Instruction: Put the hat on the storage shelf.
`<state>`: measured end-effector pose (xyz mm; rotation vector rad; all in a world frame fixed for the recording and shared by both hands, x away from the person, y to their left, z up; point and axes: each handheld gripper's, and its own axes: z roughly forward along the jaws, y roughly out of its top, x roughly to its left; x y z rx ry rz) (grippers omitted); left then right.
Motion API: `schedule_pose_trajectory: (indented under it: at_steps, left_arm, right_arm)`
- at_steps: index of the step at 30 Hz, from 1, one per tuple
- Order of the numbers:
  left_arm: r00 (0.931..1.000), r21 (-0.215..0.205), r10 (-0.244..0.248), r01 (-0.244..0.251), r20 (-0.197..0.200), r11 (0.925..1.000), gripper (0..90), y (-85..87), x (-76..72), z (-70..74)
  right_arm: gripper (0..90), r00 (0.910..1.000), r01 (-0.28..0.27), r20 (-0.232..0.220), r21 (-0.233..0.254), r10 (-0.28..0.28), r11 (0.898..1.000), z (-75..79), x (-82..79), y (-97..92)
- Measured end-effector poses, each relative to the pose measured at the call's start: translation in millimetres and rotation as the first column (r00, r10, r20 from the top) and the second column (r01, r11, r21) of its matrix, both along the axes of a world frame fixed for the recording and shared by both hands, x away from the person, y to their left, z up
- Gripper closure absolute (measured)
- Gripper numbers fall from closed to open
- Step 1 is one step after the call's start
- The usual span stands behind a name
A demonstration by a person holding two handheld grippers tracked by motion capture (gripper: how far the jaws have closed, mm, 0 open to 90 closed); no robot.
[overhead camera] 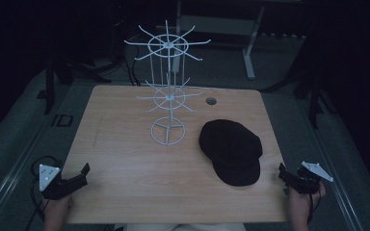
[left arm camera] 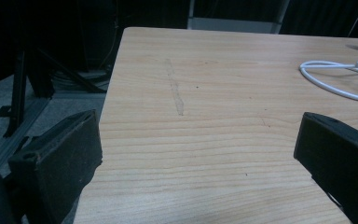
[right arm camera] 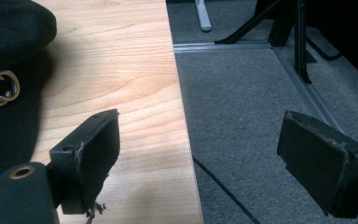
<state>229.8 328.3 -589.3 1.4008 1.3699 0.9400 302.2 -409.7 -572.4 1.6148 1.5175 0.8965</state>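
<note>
1 table (overhead camera: 125, 163), 1 wire rack (overhead camera: 168, 96), 1 black cap (overhead camera: 231, 149), seemingly 2 hand-held grippers.

Black cap (overhead camera: 231, 150) near white wire rack (overhead camera: 168, 91) on wooden table (overhead camera: 125, 163); grey carpet (right arm camera: 251, 102)

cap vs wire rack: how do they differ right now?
The cap is black, soft and lies flat; the wire rack is white, rigid and stands upright. The cap sits on the table's right side near the right claw; the rack stands mid-table, farther back. Both rest on the table, ungripped.
</note>
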Motion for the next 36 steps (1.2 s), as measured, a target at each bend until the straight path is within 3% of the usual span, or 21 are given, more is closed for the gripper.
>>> schedule_pose_trajectory:
  at_steps: [11, 13, 20, 28, 36]
  left_arm:
    - [1.0, 0.0, 0.005, -0.005, -0.001, 1.0, 1.4, 0.0, 0.0, 0.0]
    - [1.0, 0.0, 0.005, -0.005, -0.001, 1.0, 1.4, 0.2, 0.0, 0.0]
    - [1.0, -0.001, 0.003, -0.003, 0.0, 1.0, 1.5, 0.2, -0.2, 0.0]
    - [1.0, -0.001, 0.0, 0.0, 0.0, 1.0, 1.5, -0.1, -0.3, 0.0]
    - [1.0, -0.001, -0.004, 0.004, -0.001, 1.0, 1.5, -0.1, -0.2, 0.1]
  right_arm:
    - [12.9, 0.9992, -0.039, -0.012, 0.039, 0.039, 0.999, 7.3, 1.9, -0.1]
    - [12.8, 0.9982, -0.06, 0.001, 0.051, 0.061, 0.997, 18.0, 3.5, 3.7]
    - [13.7, 0.9899, -0.136, 0.041, 0.023, 0.135, 0.99, 43.5, 7.6, 26.4]
    - [12.7, 0.9703, -0.226, 0.087, -0.004, 0.226, 0.974, 68.5, 19.1, 58.4]
    - [12.1, 0.9409, -0.32, 0.104, -0.038, 0.322, 0.947, 96.4, 36.4, 97.3]
